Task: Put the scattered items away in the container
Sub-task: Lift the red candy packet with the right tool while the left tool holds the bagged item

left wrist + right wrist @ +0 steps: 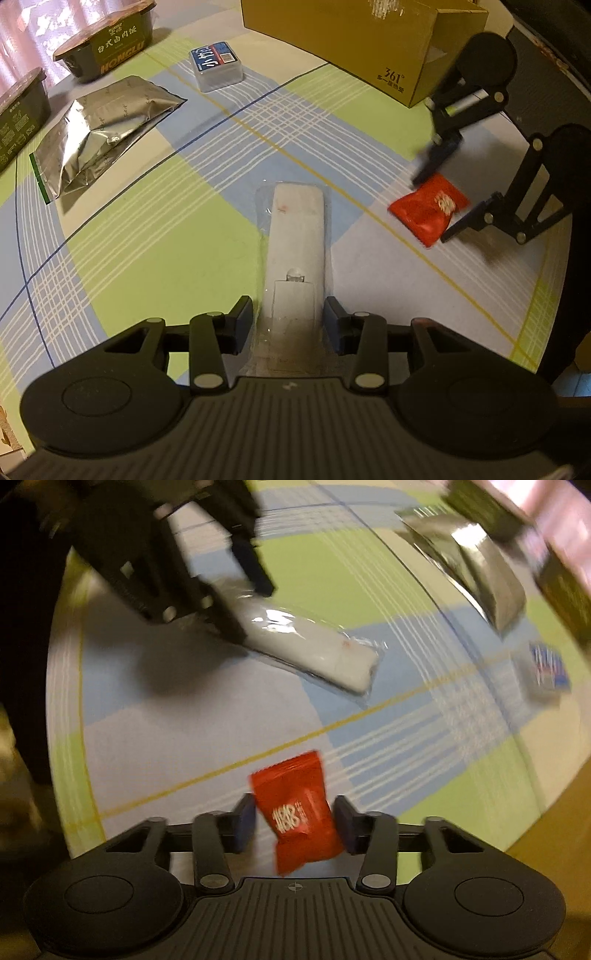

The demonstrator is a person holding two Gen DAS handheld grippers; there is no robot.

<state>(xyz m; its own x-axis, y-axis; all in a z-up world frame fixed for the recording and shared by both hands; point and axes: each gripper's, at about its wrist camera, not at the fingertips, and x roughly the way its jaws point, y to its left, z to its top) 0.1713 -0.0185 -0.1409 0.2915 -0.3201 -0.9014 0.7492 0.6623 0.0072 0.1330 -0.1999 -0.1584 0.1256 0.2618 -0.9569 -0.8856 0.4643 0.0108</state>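
- Step in hand, as judged: each gripper takes one item for the cardboard box (369, 40).
- Technique: centre each item between the pads before pressing; grip the packet across its body, not its crimped edge.
- Left gripper (289, 323): jaws spread, flanking the near end of the bagged white remote (297, 236), which extends straight ahead on the worktop (155, 236).
- Right gripper (295, 821): jaws spread, not yet pinching; the red snack packet (299, 812) sits between the pads.
- The box stands well ahead of the left gripper.

A plaid green, blue and cream tablecloth (155, 236) lies under warm light beside pink curtains (40, 22).
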